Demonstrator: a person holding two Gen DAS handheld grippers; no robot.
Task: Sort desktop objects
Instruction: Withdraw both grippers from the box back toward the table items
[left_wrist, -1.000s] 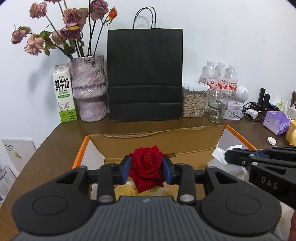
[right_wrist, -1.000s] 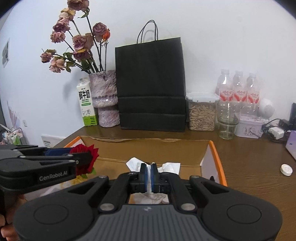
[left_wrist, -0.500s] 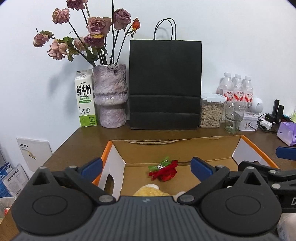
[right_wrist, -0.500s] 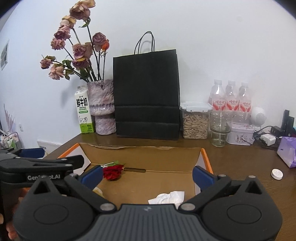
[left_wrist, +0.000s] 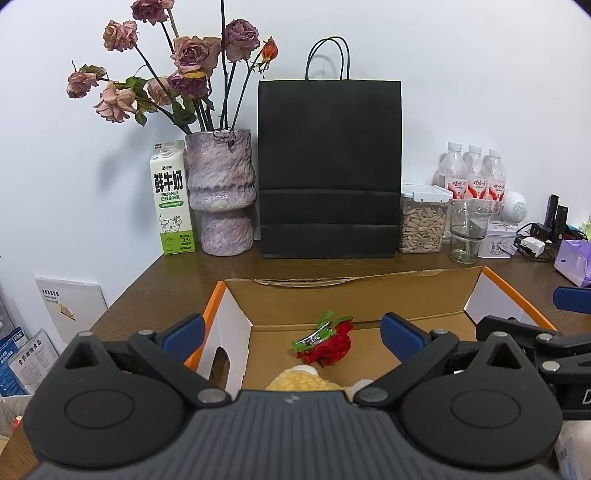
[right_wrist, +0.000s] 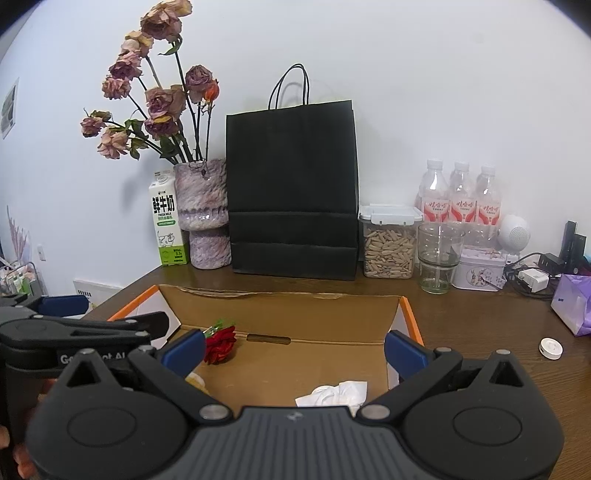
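Observation:
An open cardboard box (left_wrist: 351, 295) with orange edges sits on the wooden desk. A red rose clip (left_wrist: 327, 343) lies on its floor, also seen in the right wrist view (right_wrist: 221, 343). A yellow plush item (left_wrist: 299, 382) shows at the near edge of the box. A crumpled white tissue (right_wrist: 338, 393) lies in the box on the right. My left gripper (left_wrist: 291, 334) is open and empty above the box. My right gripper (right_wrist: 293, 349) is open and empty above the box, to the right of the left one.
Along the wall stand a milk carton (left_wrist: 171, 199), a vase of dried roses (left_wrist: 219, 192), a black paper bag (left_wrist: 328, 170), a jar of seeds (left_wrist: 423, 223), a glass (left_wrist: 469, 230), water bottles (left_wrist: 471, 175) and a tin (right_wrist: 478, 271). A purple packet (right_wrist: 572, 304) and a white cap (right_wrist: 550, 347) lie at right.
My left gripper opened and let the red rose clip fall into the box. My right gripper opened and released the tissue into the box. Both grippers rose and pulled back.

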